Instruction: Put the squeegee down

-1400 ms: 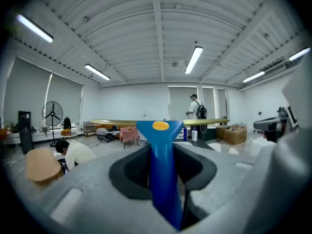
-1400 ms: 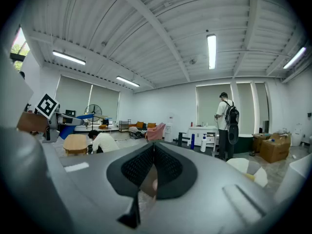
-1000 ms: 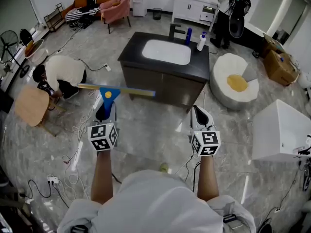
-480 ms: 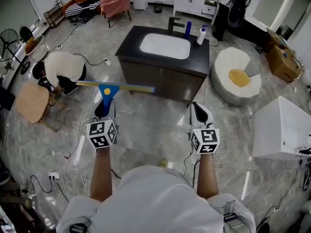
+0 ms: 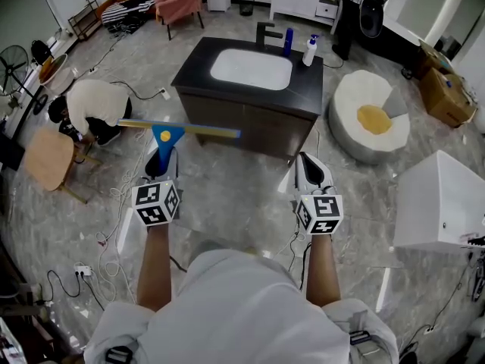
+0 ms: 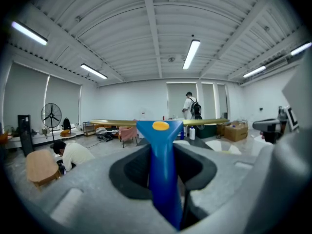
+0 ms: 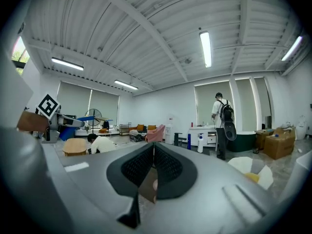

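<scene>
My left tool (image 5: 162,164) grasping the squeegee (image 5: 179,130) by its blue handle, blade crosswise, near the dark sink surface (image 5: 309,89), my right tool (image 5: 311,174) clenched on nothing

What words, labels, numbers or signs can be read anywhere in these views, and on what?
No words or numbers are readable in any view.
Left marker cube and right marker cube: black-and-white square code patterns, no letters.
Blue bottle and white spray bottle on the black counter: labels too small to read.
Blue-handled squeegee: plain yellow oval, no print visible.
Brown cardboard box: any print too small.
</scene>
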